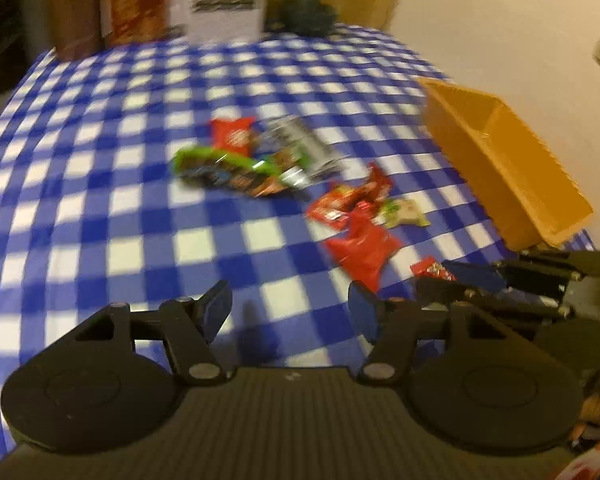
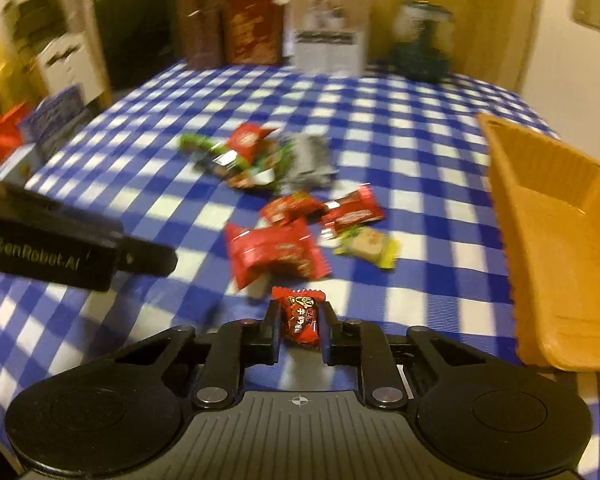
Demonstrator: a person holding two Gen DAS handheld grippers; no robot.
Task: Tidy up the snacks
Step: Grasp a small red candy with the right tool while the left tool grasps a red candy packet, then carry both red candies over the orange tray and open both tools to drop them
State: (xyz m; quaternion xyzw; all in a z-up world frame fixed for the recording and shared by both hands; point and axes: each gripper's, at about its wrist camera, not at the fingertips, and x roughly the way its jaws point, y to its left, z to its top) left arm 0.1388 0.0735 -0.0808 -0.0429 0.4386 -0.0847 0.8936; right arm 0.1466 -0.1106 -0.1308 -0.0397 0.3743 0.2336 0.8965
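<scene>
My right tongs grip a red candy; my left tongs gape. Loose snacks lie ahead, and the orange tray at right looks empty.

Motion blur smears the far snack wrappers unreadable.

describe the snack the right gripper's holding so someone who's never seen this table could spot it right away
Start at the orange tray on the right side of the blue-checked table. Left of its near corner, the right gripper pinches a small red candy. Unlike the red packets beyond, it is off the cloth and bears yellow characters.
</scene>
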